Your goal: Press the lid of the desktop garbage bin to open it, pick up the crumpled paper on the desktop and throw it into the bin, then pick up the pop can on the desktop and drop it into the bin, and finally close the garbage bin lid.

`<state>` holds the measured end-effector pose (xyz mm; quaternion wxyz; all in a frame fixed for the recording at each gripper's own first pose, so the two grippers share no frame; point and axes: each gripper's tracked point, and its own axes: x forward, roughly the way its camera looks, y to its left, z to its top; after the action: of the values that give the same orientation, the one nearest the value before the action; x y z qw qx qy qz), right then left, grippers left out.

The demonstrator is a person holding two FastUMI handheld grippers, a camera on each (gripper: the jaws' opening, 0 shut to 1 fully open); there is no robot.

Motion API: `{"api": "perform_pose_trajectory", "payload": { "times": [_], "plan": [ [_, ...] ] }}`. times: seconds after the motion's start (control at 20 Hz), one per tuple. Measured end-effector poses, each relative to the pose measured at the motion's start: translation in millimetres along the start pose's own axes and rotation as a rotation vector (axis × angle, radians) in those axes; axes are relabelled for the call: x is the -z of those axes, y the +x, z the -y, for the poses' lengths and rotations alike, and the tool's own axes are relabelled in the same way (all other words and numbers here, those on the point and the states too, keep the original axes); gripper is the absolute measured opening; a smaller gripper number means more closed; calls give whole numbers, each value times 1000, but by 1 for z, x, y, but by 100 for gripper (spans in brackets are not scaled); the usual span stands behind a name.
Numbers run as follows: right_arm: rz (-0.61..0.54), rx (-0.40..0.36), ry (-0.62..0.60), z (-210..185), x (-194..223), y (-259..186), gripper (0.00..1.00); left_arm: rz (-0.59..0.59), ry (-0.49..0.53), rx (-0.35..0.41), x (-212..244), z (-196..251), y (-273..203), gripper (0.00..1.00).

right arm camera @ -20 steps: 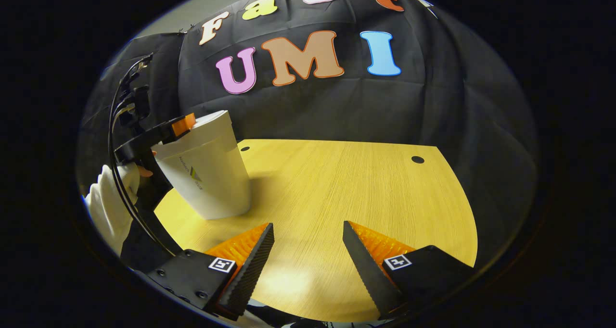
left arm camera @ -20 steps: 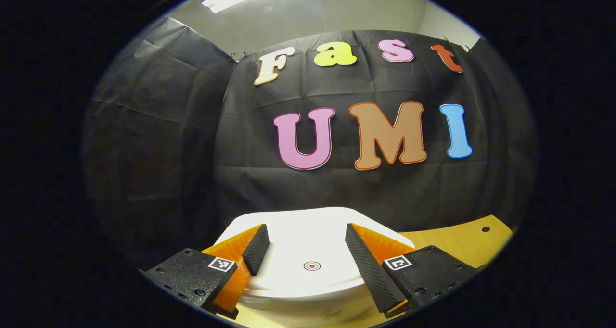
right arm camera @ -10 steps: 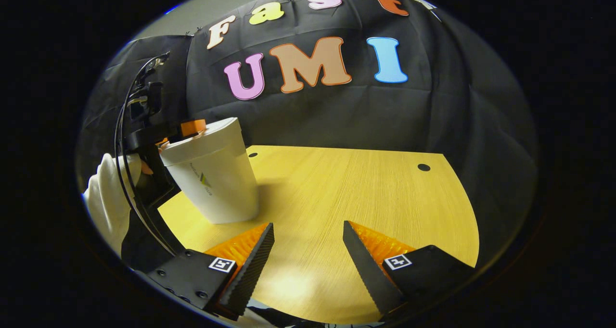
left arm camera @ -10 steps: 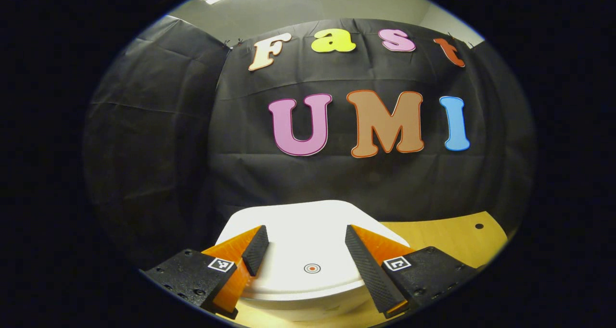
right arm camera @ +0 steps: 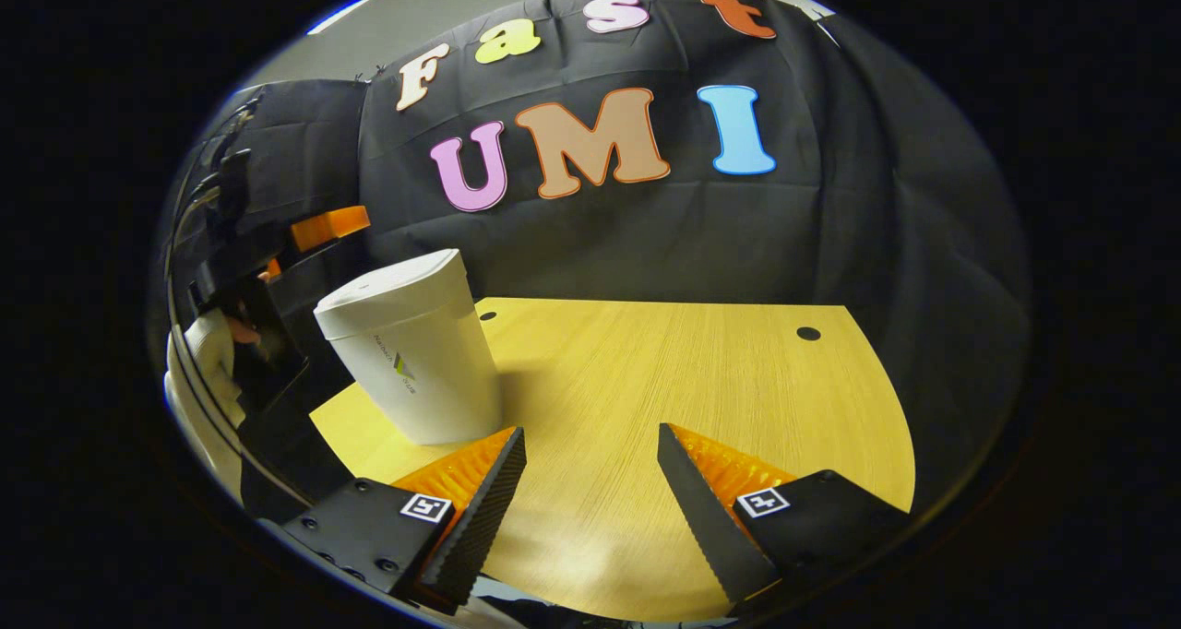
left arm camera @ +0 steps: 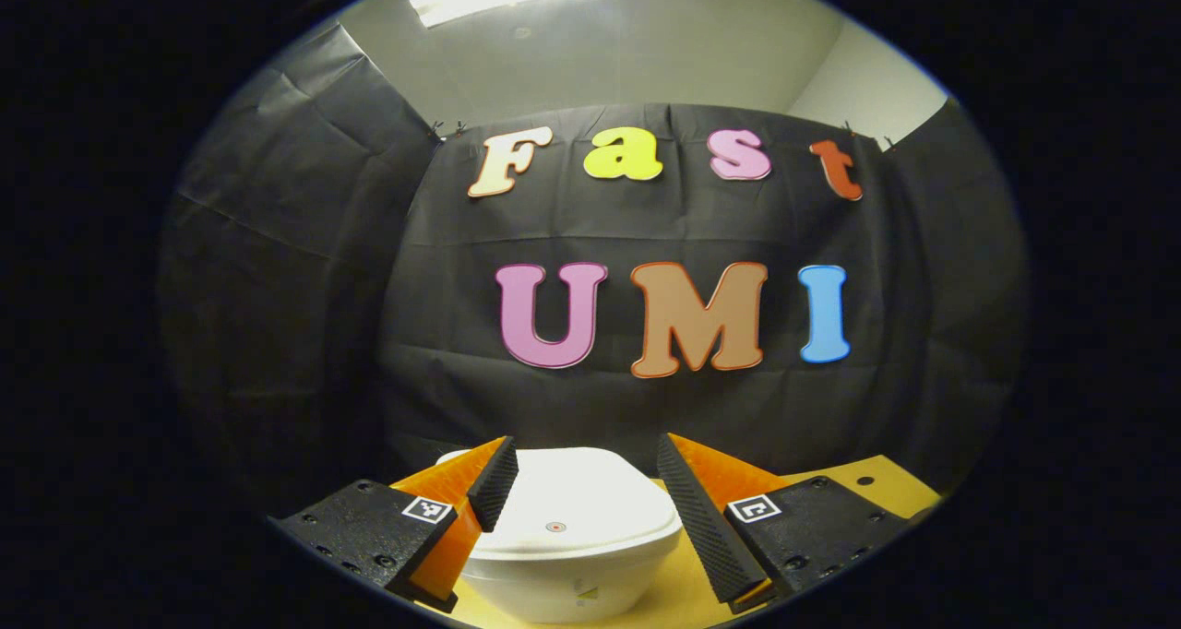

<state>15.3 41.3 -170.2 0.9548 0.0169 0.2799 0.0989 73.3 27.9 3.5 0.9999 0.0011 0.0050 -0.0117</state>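
The left claw [left arm camera: 581,481] has been lifted off the lid [left arm camera: 567,514] since a second ago and is now being held above it, jaws released, apart from it. The white garbage bin [right arm camera: 420,361] is being seen shut, standing upright near the desk's [right arm camera: 701,380] left edge. The right claw [right arm camera: 590,468] is being held released over bare desk, the bin just beyond its left finger.
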Motion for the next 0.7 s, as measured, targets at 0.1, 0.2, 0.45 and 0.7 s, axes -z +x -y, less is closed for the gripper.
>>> {"api": "perform_pose_trajectory", "payload": {
  "times": [0.1,0.2,0.45,0.7],
  "plan": [
    [16,-5,2,-2,-7,-2,96,-3,-8,54,7,22,-22,92],
    [40,-11,9,-5,-14,-4,96,1,7,67,12,32,-40,92],
    [124,2,33,-7,-30,-14,96,-27,-27,100,32,60,-72,92],
    [250,27,42,-2,-52,-30,93,-114,-114,125,63,78,-87,92]
  ]
}}
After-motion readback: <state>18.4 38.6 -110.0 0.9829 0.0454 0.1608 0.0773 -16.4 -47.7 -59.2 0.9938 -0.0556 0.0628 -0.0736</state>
